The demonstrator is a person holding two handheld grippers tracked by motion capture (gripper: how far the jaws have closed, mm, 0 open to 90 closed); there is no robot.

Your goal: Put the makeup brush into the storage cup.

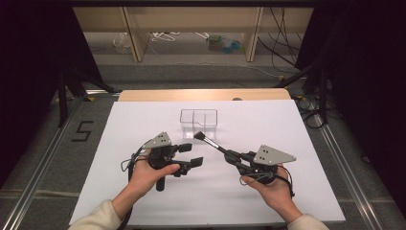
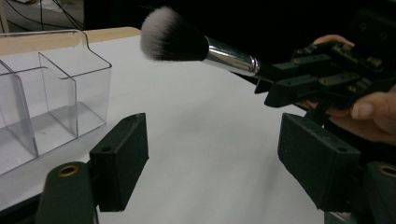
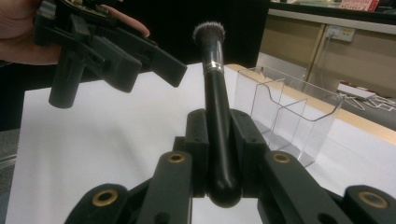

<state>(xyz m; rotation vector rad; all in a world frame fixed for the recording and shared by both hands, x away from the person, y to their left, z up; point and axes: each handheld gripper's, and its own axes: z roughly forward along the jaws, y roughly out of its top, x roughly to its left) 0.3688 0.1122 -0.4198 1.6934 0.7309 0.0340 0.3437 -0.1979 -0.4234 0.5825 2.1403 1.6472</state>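
A black-handled makeup brush (image 1: 210, 143) with a silver ferrule and a white-tipped head is held by its handle in my right gripper (image 1: 234, 157), which is shut on it. The brush head points up and to the left, toward a clear plastic organizer (image 1: 198, 120) with several compartments at mid-table. Along the right gripper's jaws (image 3: 218, 135) the brush (image 3: 215, 84) rises upright beside the organizer (image 3: 289, 112). My left gripper (image 1: 191, 155) stands open with nothing between its jaws (image 2: 215, 149), just left of the brush (image 2: 187, 44) and near the organizer (image 2: 51, 88).
A white sheet (image 1: 143, 124) covers the table, and a wooden edge (image 1: 143, 95) shows at its far side. Behind it stand wooden shelf legs and loose cables (image 1: 165, 36) on the floor. A "5" mark (image 1: 83, 130) lies left of the table.
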